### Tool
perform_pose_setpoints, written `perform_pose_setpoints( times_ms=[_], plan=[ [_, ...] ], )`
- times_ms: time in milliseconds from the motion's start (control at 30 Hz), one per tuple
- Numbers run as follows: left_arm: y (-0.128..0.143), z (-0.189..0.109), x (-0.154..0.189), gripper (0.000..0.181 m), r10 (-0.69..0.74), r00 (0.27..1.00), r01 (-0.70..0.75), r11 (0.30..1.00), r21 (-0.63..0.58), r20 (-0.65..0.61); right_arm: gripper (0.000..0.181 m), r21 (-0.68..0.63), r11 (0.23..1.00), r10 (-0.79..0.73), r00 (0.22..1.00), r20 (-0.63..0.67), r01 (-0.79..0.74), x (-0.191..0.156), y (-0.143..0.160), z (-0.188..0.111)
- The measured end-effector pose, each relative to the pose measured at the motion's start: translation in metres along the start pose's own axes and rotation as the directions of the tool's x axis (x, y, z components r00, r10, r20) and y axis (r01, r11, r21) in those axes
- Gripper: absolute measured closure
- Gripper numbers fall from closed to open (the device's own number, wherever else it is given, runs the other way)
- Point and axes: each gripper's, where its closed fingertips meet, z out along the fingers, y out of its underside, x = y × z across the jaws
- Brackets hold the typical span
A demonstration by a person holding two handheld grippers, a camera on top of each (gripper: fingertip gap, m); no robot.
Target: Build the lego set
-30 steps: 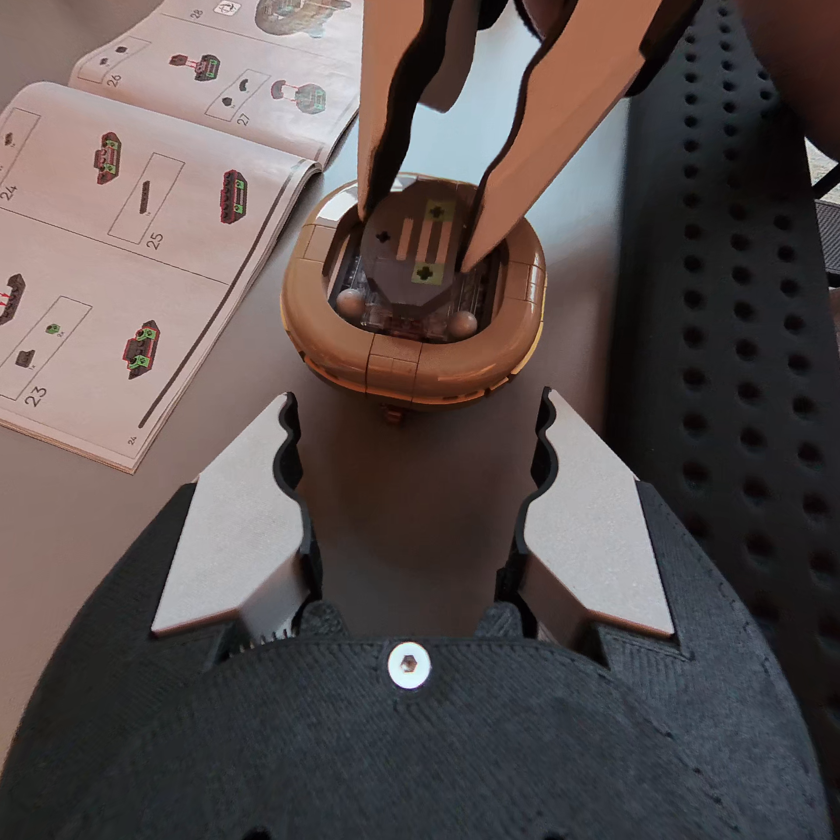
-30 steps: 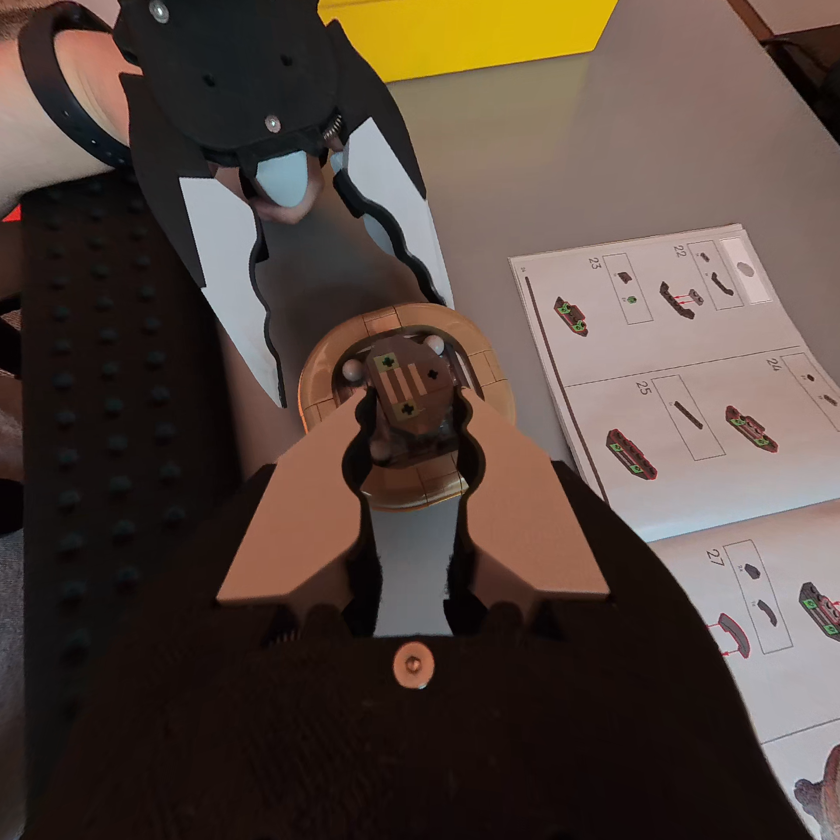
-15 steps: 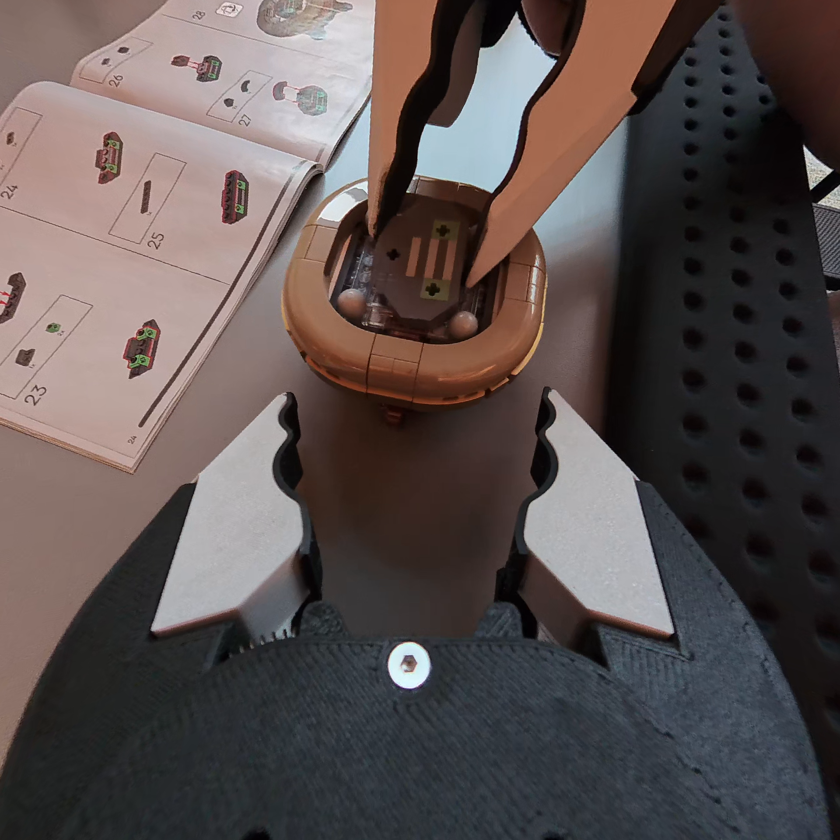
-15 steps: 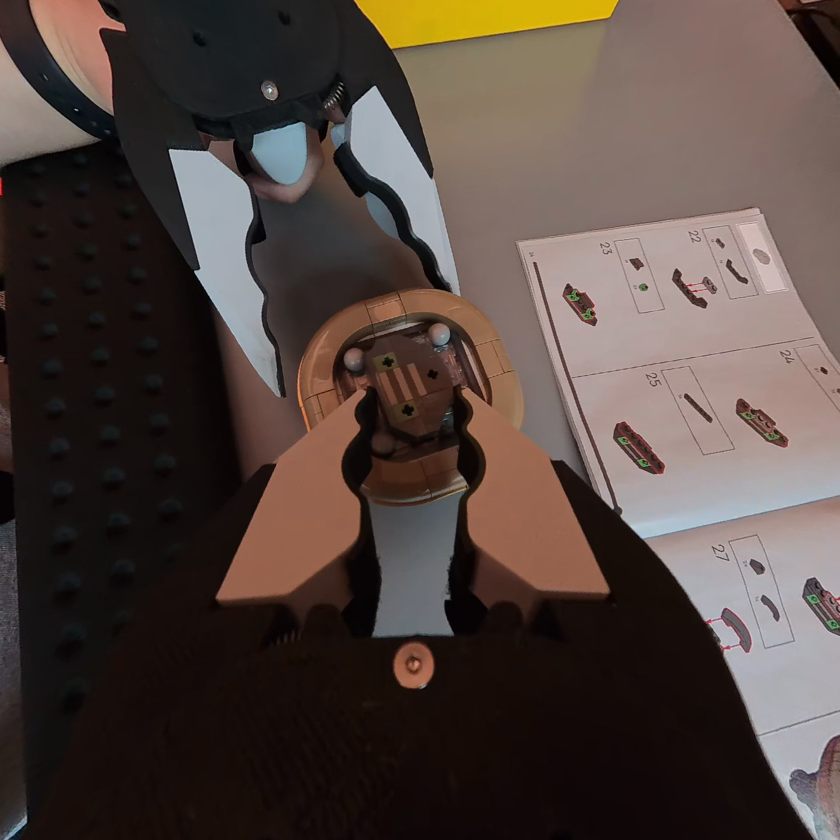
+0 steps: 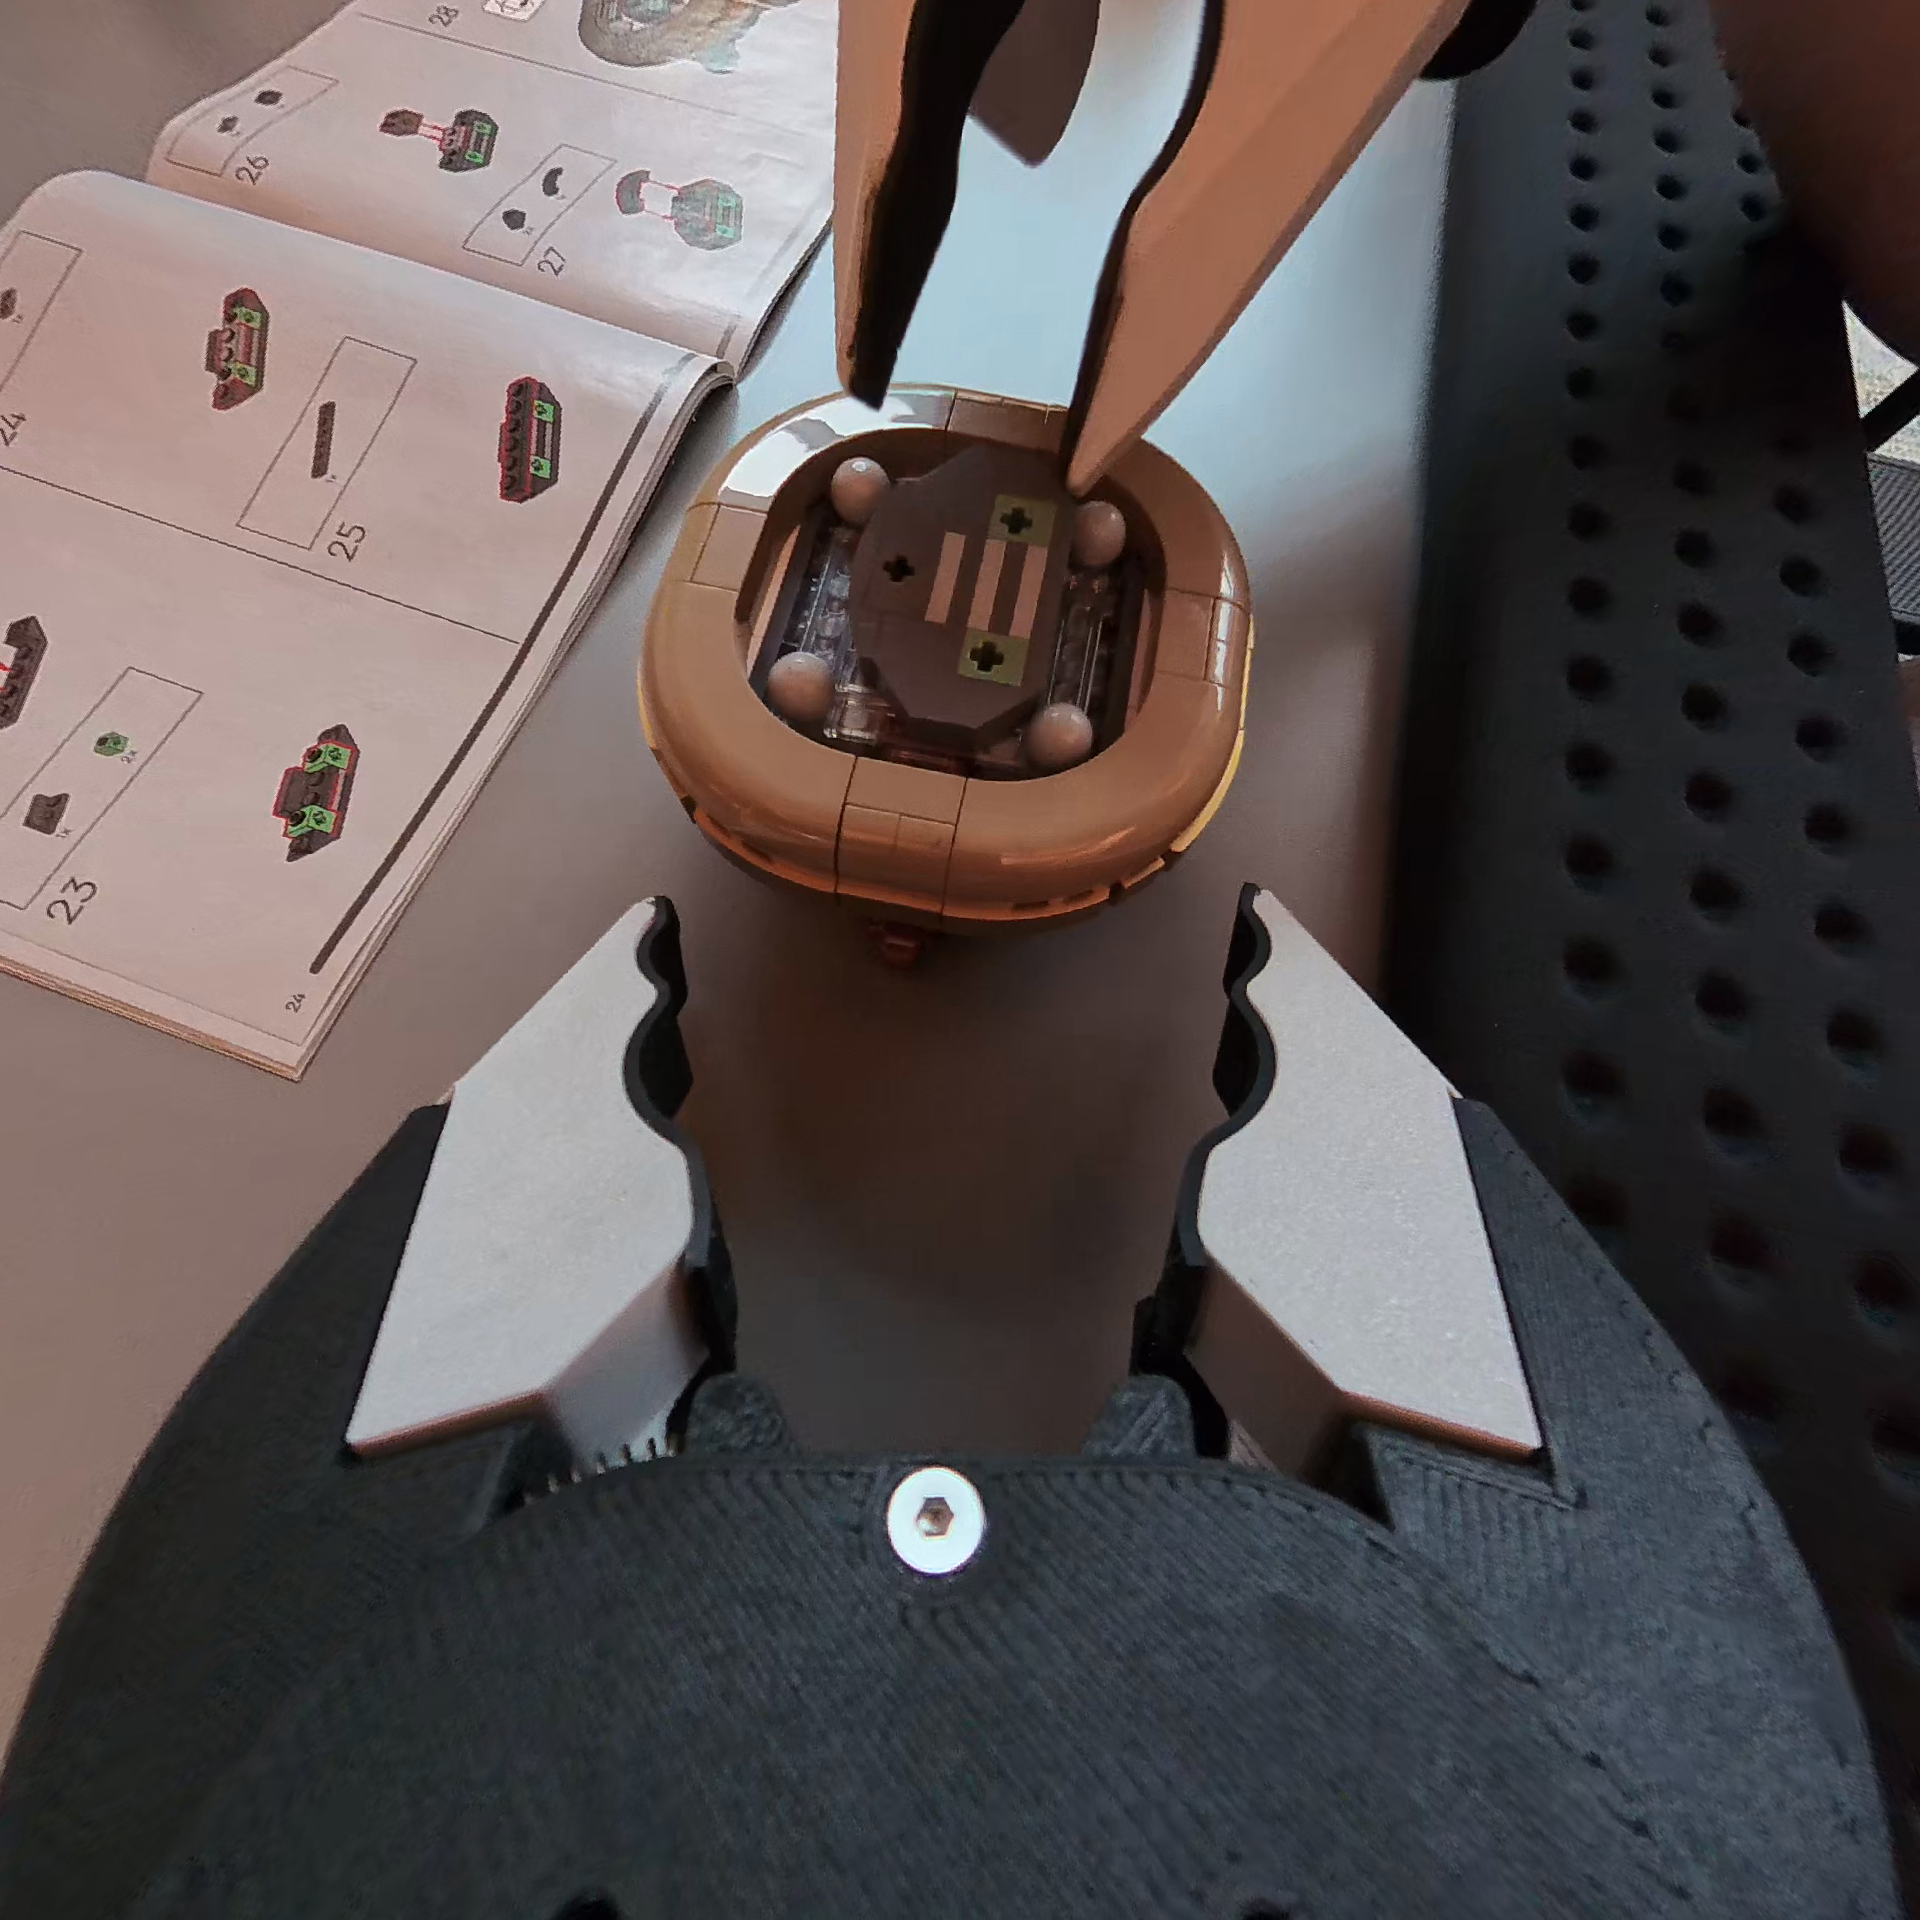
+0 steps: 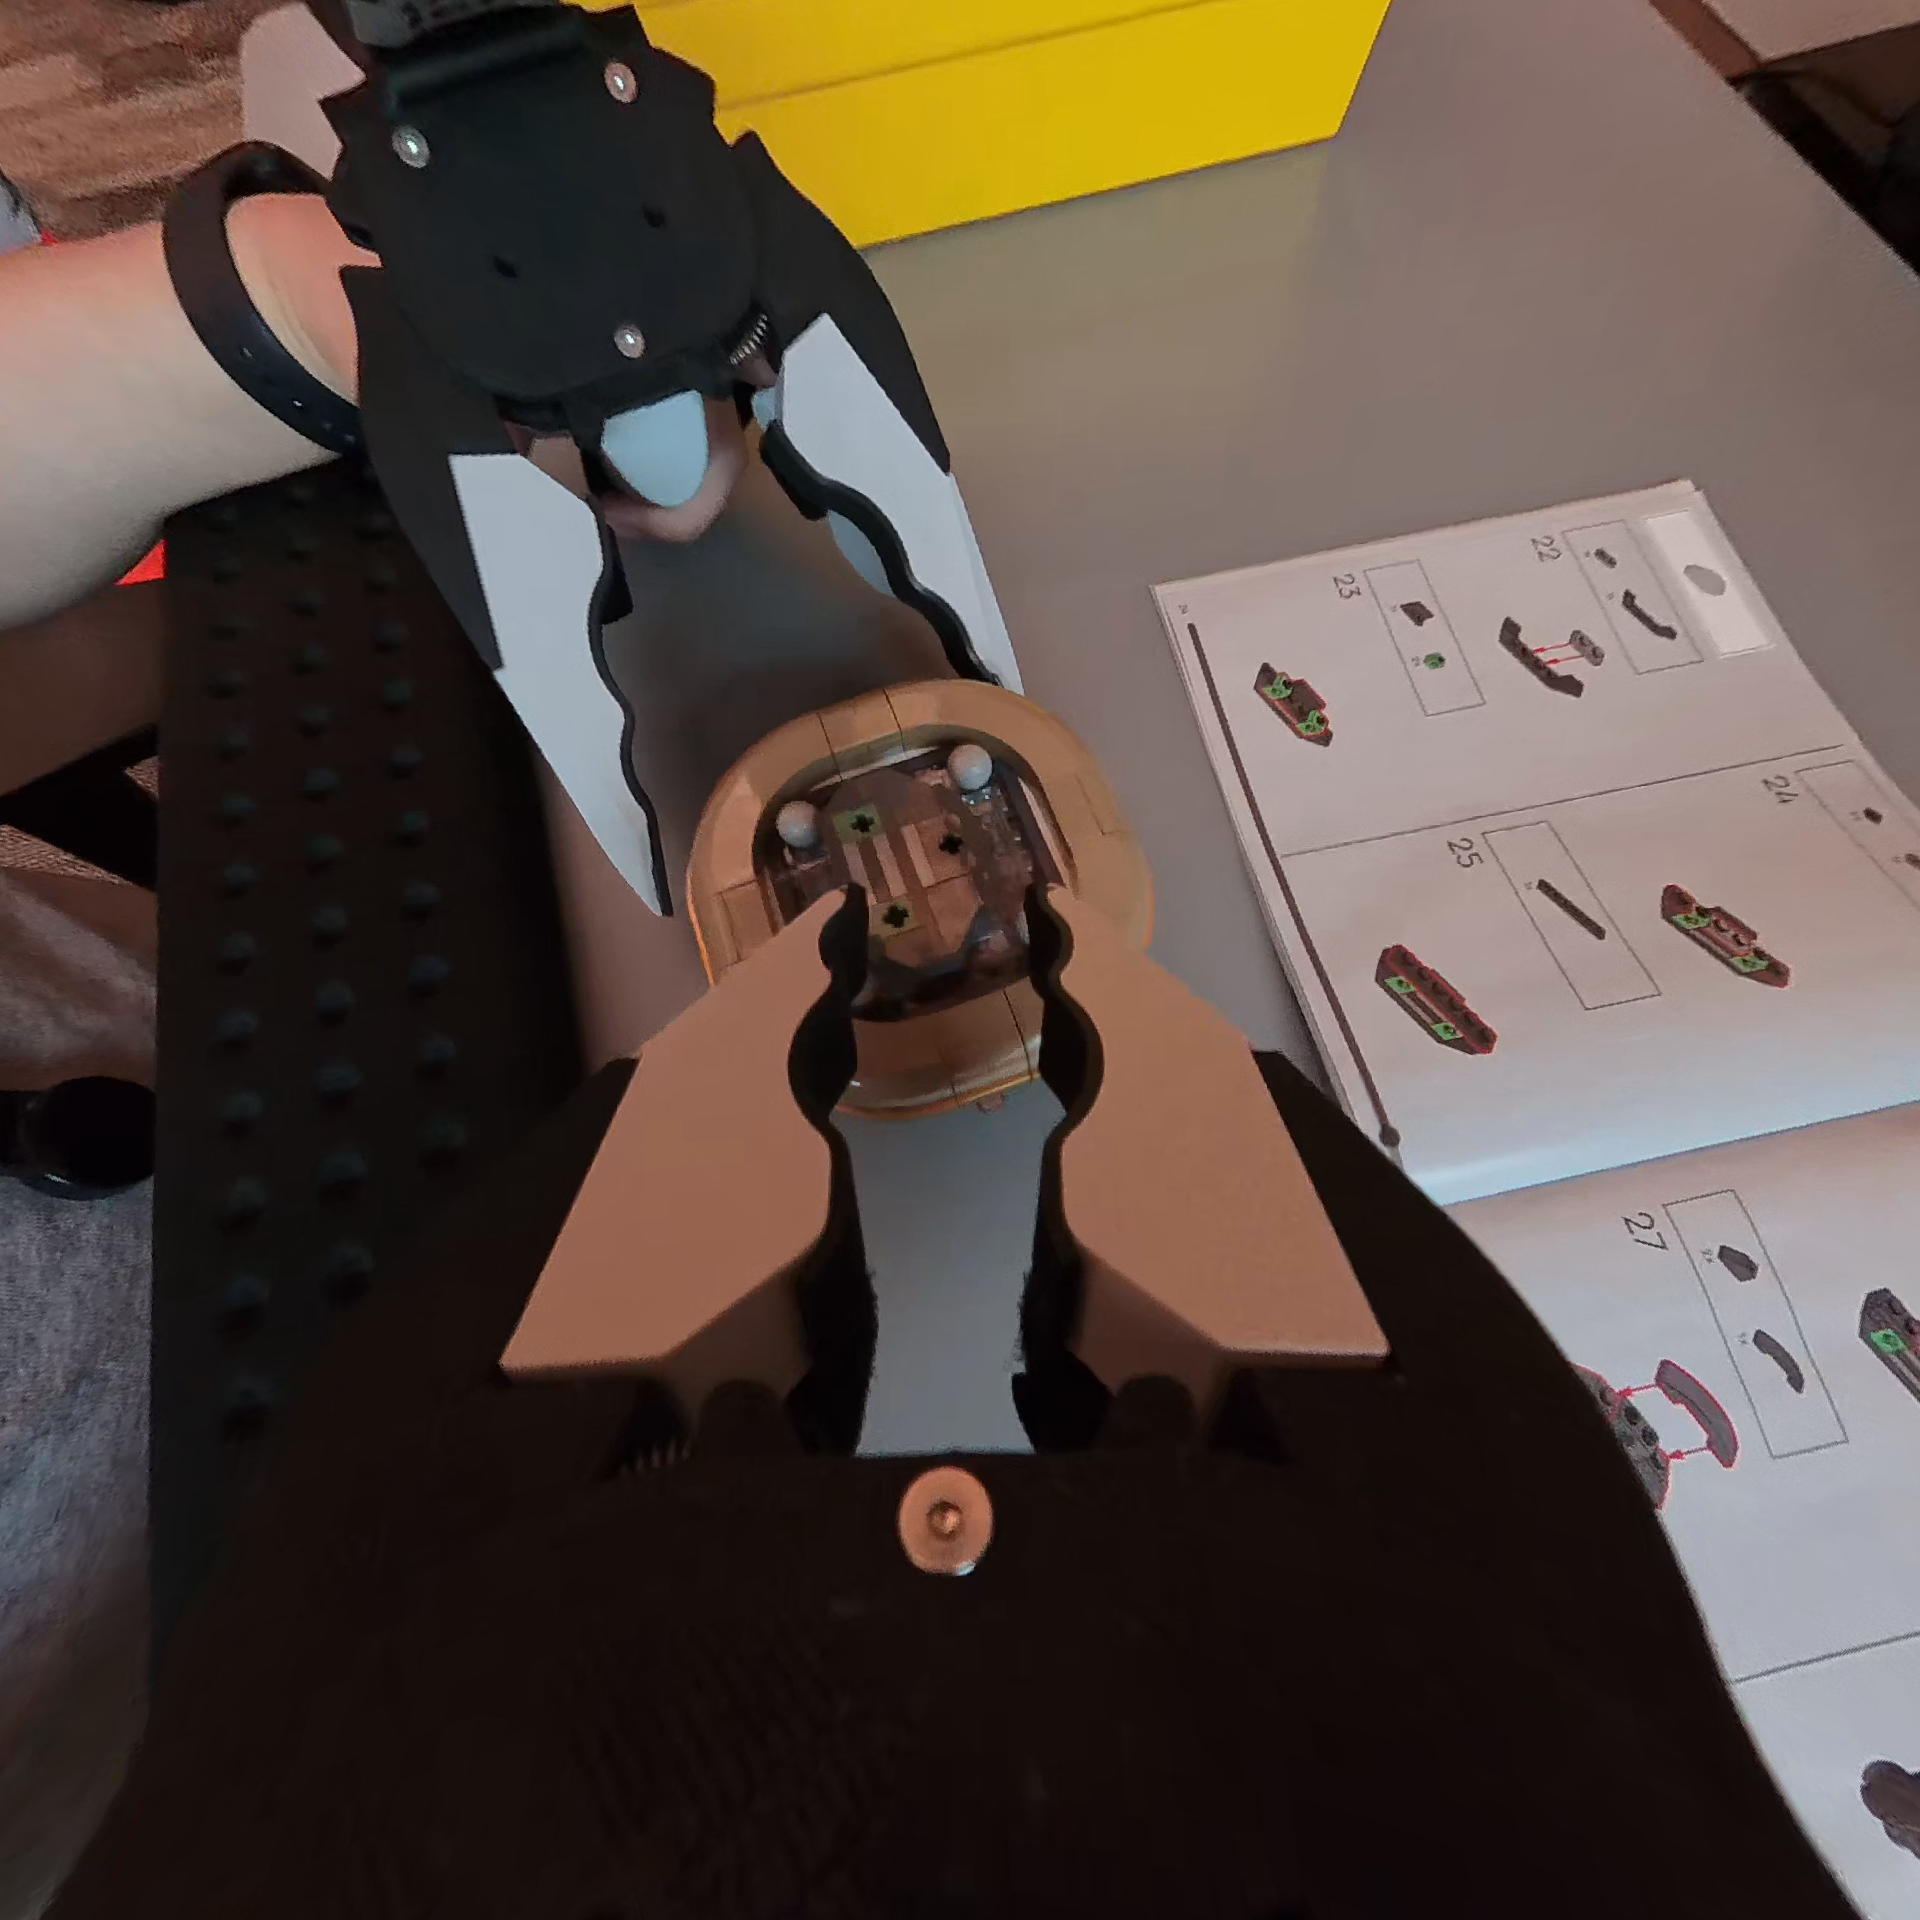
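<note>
On my left wrist view the left gripper [image 5: 951,914] stands released, its two fingers spread wide with nothing between them, hovering just short of the tan lego model [image 5: 940,644], which sits on the grey table [image 5: 156,1195] at about 12 o'clock from my fingertips. The model is a rounded tan ring of bricks framing a recess; inside it lies a dark brown piece [image 5: 961,608] with pale stripes and two green squares, and four grey ball-topped studs at the corners. The right gripper [image 5: 971,431] enters from 12 o'clock above the model, its fingers parted and holding nothing; one tip is at the model's far rim near the 1 o'clock stud, but I cannot tell whether it touches. On my right wrist view the right gripper [image 6: 940,904] shows the same gap, tips straddling the near part of the recess over the brown piece [image 6: 914,873]. The open instruction booklet [image 5: 343,499] lies at 10 o'clock from the model in the left view, close beside it. A black studded mat [image 5: 1683,727] runs along the 3 o'clock side. A yellow box [image 6: 997,104] stands at the far table edge at 12 o'clock in the right view.
</note>
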Motion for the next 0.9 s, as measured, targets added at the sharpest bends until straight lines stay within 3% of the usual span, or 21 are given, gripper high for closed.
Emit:
perform_pose_setpoints(
  times_ms=[900],
  plan=[
    [0.0,0.0,0.0,0.078,0.002,1.0,-0.002,1.0,0.001,0.003,0.158,-0.039,0.998,-0.039,0.999,0.017,0.04,-0.005,-0.004,0.017]
  ],
)
